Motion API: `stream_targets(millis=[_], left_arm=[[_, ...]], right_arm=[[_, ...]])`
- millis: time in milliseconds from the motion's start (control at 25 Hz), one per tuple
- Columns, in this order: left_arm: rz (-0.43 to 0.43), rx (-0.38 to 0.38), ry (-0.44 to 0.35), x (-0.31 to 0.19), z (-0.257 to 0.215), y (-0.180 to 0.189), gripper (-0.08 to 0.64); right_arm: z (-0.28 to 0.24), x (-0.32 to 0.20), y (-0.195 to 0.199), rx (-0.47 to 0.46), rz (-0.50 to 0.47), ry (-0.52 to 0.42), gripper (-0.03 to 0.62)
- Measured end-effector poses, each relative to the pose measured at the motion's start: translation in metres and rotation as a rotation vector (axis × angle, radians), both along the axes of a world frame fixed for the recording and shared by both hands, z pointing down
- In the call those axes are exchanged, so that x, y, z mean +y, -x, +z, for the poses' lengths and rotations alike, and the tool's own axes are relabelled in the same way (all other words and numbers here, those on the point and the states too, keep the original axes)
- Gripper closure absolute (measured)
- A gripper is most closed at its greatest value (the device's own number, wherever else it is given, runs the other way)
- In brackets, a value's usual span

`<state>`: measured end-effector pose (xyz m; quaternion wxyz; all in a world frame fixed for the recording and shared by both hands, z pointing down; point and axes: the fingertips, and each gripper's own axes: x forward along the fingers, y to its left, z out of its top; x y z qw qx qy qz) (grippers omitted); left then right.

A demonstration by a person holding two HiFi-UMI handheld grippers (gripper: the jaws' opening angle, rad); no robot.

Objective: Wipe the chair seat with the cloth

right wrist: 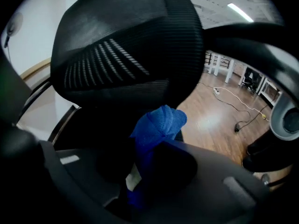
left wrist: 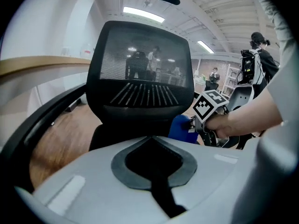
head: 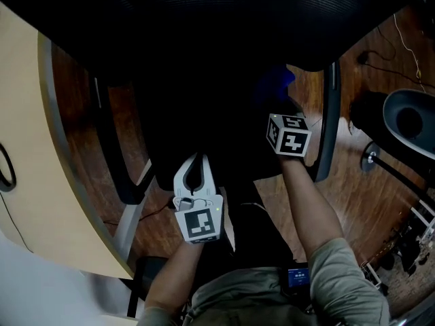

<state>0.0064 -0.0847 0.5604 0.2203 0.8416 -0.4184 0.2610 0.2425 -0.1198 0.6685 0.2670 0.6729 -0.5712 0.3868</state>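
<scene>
Task thing: the blue cloth [head: 276, 84] is bunched up and sits just right of centre in the head view, over the far right part of the chair seat [head: 197, 111], close under the mesh backrest [head: 204, 19].
Right tool: the right tool [head: 279, 104] is clamped on the cloth. In the right gripper view a blue wad pokes up out of its jaws and a strip runs down between them.
Left tool: the left tool [head: 198, 157] has its jaws brought together with nothing between them. It hangs at the lower middle of the head view, over the near edge of the seat and well apart from the cloth.
Contact: the seat is so dark that I cannot tell whether the cloth touches it or is just above it.
Done, as I judge it: the cloth is picked up and has been brought to the seat.
Left, as I judge it: no wiped patch shows on the black surface, so the whole seat may remain to be wiped, from the backrest side to the near edge.
Surroundings: an armrest [head: 330, 121] stands right of the cloth, a pale counter [head: 41, 155] fills the left of the head view, and a wooden floor [head: 380, 182] lies below.
</scene>
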Motion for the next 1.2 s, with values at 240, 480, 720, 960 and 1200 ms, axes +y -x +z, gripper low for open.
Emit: stream_targets(millis=[240, 480, 720, 960, 1200], left_arm=[[-0.123, -0.039, -0.021, 0.009, -0.021, 0.075, 0.555], [-0.236, -0.039, -0.014, 0.021, -0.03, 0.139, 0.555], [-0.315, -0.061, -0.008, 0.039, -0.019, 0.176, 0.555], [-0.316, -0.089, 0.014, 0.05, 0.004, 0.175, 0.555], [-0.202, -0.087, 0.021, 0.047, 0.004, 0.127, 0.555]], right_arm=[[-0.023, -0.023, 0.15, -0.076, -0.295, -0.042, 0.489], [-0.017, -0.027, 0.298, -0.176, -0.581, -0.027, 0.489], [0.011, -0.027, 0.38, -0.18, -0.787, 0.013, 0.491], [0.033, -0.025, 0.37, -0.158, -0.774, 0.032, 0.491], [0.03, -0.018, 0.283, -0.101, -0.648, 0.065, 0.491]])
